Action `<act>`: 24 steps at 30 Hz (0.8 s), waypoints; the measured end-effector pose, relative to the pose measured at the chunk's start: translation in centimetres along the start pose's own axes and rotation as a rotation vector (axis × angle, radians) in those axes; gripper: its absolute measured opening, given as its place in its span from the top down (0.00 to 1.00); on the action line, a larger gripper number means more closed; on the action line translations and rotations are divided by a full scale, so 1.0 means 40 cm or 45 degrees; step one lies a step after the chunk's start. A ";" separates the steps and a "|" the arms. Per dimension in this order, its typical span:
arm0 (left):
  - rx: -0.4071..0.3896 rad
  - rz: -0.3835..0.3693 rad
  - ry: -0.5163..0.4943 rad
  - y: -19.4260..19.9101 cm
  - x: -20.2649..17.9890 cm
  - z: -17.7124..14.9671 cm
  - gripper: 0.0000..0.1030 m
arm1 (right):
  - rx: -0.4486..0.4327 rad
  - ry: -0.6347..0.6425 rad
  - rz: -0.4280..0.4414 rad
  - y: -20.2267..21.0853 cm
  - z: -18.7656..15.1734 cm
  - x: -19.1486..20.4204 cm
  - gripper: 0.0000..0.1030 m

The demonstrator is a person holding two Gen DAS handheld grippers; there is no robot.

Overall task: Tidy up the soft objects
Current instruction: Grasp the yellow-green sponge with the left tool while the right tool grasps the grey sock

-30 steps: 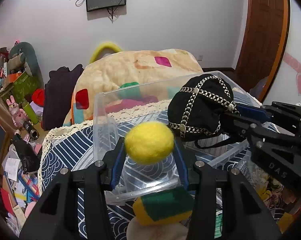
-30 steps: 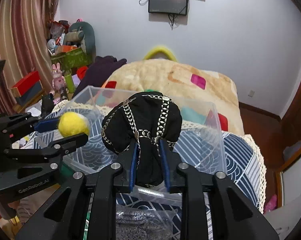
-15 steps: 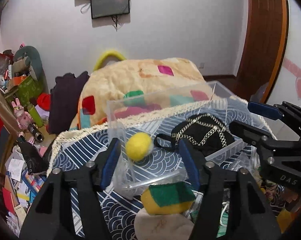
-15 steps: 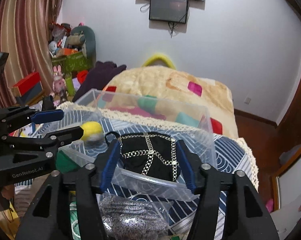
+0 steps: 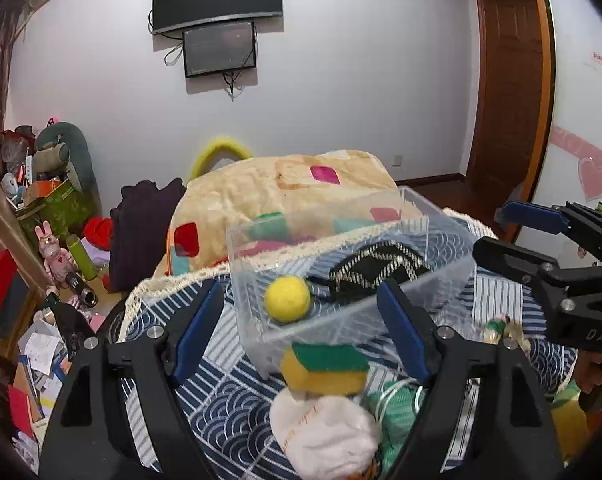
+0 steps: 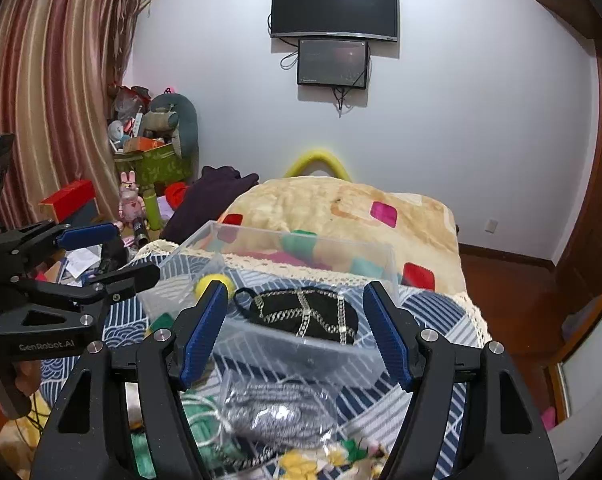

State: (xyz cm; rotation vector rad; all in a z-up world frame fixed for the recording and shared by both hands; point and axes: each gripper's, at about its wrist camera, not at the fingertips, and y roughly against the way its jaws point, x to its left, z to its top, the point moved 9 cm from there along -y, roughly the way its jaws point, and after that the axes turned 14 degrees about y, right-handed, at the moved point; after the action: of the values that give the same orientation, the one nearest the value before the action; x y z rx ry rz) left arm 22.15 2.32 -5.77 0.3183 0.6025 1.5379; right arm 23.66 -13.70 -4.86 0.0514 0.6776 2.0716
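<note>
Soft things not yet put away near the front: white cloth bundle (image 5: 325, 432), green and yellow sponge (image 5: 325, 368), gray woolly piece in a bag (image 6: 277, 412). Farther back, in the clear box (image 5: 441, 276): yellow ball (image 5: 287, 299) and black chain hat (image 6: 305, 314), done. Left gripper (image 5: 299, 330) and right gripper (image 6: 295, 328) both wide apart, holding nothing, up above the pile, pointing at the box.

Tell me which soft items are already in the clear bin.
Two: the yellow ball and the black chain-trimmed hat lie inside the clear bin. The yellow-green sponge sits outside, in front.
</note>
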 end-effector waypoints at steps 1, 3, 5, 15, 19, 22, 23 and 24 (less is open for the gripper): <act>0.007 0.000 0.001 -0.001 0.001 -0.010 0.23 | 0.003 -0.004 0.007 0.001 -0.007 0.004 0.35; 0.035 -0.002 0.009 -0.009 0.006 -0.037 0.23 | 0.015 -0.016 0.022 0.001 -0.025 0.012 0.34; 0.061 -0.005 0.022 -0.019 0.012 -0.061 0.23 | 0.029 -0.026 0.026 -0.001 -0.046 0.019 0.34; 0.217 0.011 0.080 -0.090 0.044 -0.161 0.23 | 0.158 -0.144 0.130 -0.056 -0.171 0.066 0.34; 0.237 -0.003 0.099 -0.108 0.038 -0.173 0.23 | 0.193 -0.143 0.128 -0.075 -0.199 0.075 0.34; 0.263 -0.027 0.108 -0.126 0.031 -0.178 0.23 | 0.211 -0.157 0.148 -0.081 -0.214 0.080 0.34; 0.274 -0.037 0.109 -0.132 0.027 -0.181 0.23 | 0.218 -0.160 0.153 -0.084 -0.217 0.081 0.34; 0.282 -0.038 0.107 -0.137 0.025 -0.184 0.23 | 0.227 -0.162 0.157 -0.087 -0.221 0.082 0.34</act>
State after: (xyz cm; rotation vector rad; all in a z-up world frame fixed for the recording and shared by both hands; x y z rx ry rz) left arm 22.62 1.83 -14.98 0.4127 0.8430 1.4635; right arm 21.90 -13.58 -14.75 0.3311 0.7955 2.0992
